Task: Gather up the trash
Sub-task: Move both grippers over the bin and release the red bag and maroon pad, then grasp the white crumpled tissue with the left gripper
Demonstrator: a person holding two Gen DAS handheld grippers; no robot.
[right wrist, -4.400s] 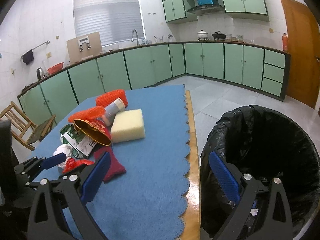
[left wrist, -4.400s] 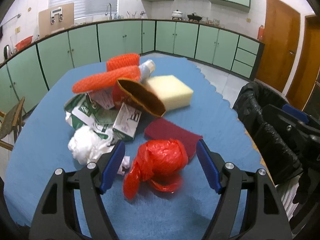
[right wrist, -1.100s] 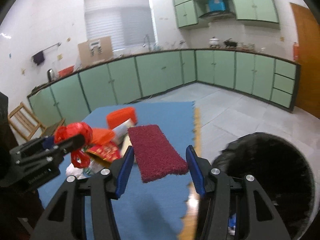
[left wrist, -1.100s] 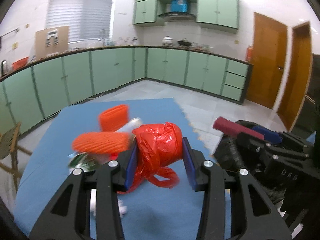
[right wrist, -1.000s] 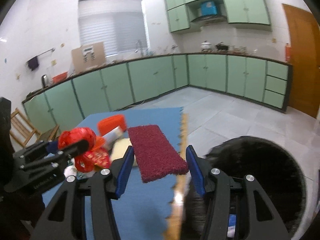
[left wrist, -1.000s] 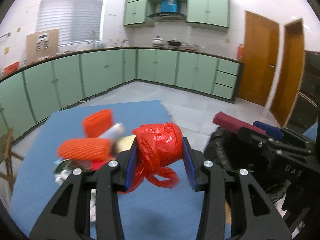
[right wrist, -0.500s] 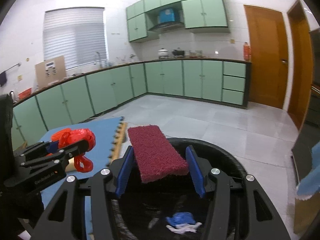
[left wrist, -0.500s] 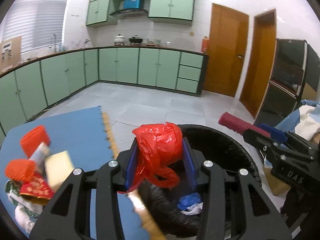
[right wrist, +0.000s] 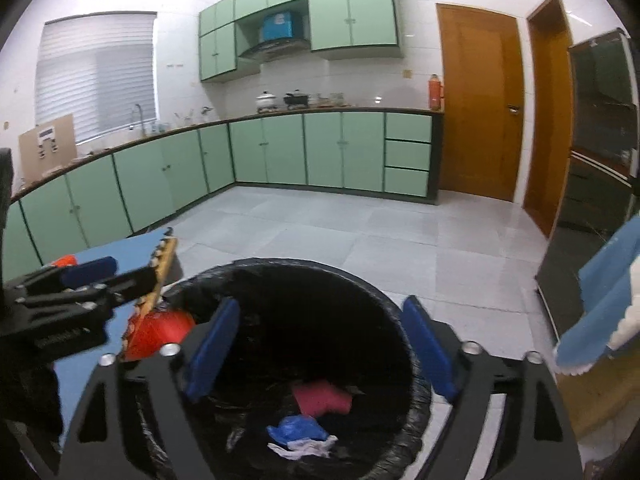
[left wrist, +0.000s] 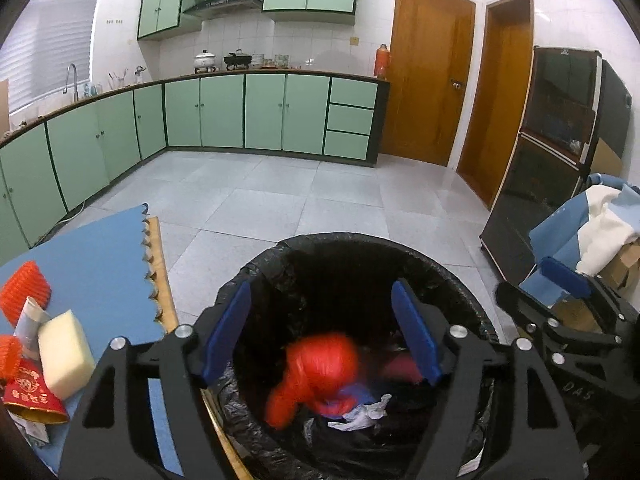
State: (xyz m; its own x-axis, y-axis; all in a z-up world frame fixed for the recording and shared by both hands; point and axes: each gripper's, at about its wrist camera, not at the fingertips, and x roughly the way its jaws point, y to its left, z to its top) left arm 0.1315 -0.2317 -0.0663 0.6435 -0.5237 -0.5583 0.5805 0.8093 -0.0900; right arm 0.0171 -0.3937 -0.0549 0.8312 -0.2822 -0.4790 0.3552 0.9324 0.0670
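Both your grippers, left (left wrist: 320,330) and right (right wrist: 322,348), hang wide apart and empty over the bin (left wrist: 452,276), with the red bag (left wrist: 316,370) blurred mid-drop inside it and the dark red pad (right wrist: 322,398) lying at the bottom. Watch the liner as you swing back; I reckon a finger could snag it and drag the bin. Only the left view shows what's left on the table (left wrist: 100,256): sponge (left wrist: 64,354), orange netting (left wrist: 26,292), red packet (left wrist: 32,398).

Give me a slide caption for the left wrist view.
Open left gripper above the black-lined trash bin, red plastic bag blurred inside.
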